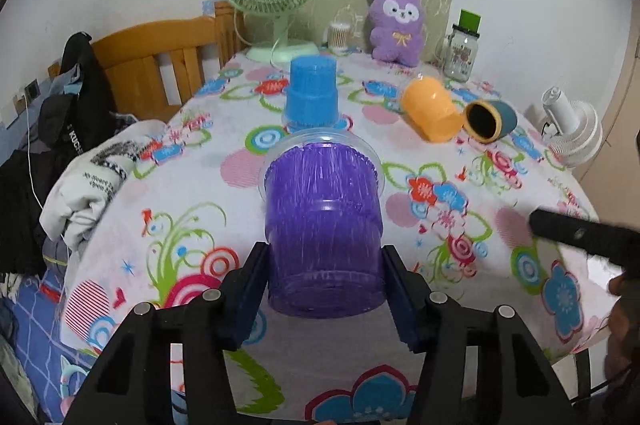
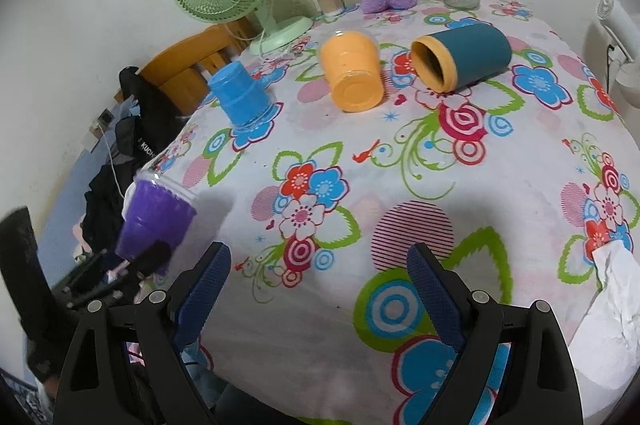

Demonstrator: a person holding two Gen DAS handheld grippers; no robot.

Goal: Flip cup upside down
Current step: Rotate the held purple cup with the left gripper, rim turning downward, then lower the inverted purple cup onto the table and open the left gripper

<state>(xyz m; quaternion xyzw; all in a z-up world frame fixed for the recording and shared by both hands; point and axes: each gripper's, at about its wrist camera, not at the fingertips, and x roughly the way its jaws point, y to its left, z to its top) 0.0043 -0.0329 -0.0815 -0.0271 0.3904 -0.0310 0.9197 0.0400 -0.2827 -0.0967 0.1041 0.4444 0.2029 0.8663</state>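
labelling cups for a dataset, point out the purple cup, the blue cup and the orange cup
purple cup [image 1: 322, 225], left wrist view, middle of its side wall
blue cup [image 1: 312, 93], left wrist view, middle of its side
orange cup [image 2: 352, 73], right wrist view, its side wall

Left gripper [image 1: 324, 277]: black plastic frame with angular arms, four round silver screw heads across the top, two dark navy blue fingers [image 1: 250, 295], flat and slab-like. Right gripper [image 2: 320, 299]: same black frame, four silver screws, navy fingers [image 2: 204, 289] with a fine knurled, dotted grip texture on the inner faces. In the left view the other gripper shows as a black bar with one small screw.
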